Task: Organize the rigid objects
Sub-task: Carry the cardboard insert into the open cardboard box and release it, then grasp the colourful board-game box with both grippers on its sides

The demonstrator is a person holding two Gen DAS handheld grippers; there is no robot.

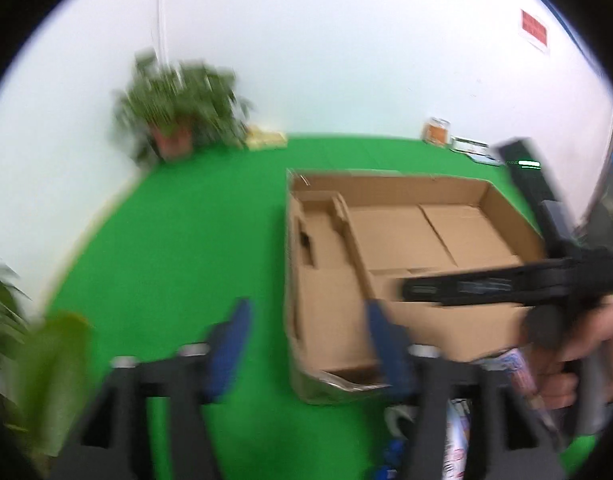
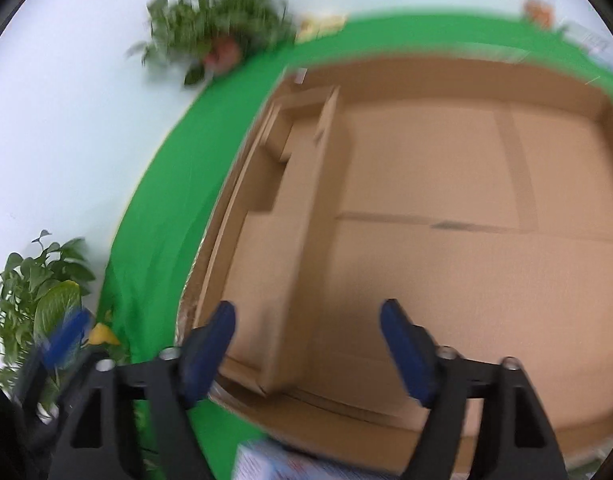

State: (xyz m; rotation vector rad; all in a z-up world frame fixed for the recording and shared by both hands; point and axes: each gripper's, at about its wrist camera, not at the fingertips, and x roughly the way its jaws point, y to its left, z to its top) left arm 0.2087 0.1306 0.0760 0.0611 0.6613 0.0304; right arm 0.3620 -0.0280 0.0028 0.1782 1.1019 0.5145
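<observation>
Both tongs gape wide and empty: left gripper (image 1: 306, 320) at lower centre, right gripper (image 2: 308, 320) above the bare cardboard box (image 2: 426, 184). Packing appears unstarted; packets (image 1: 518, 368) wait lower right.

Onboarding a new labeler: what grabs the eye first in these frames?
The open cardboard box on the bright green tabletop, nothing visible inside it, fills most of the right wrist view. Both tongs, left and right, are open and hold nothing. Blurred potted plants stand at the table's far left corner against the white wall.
</observation>
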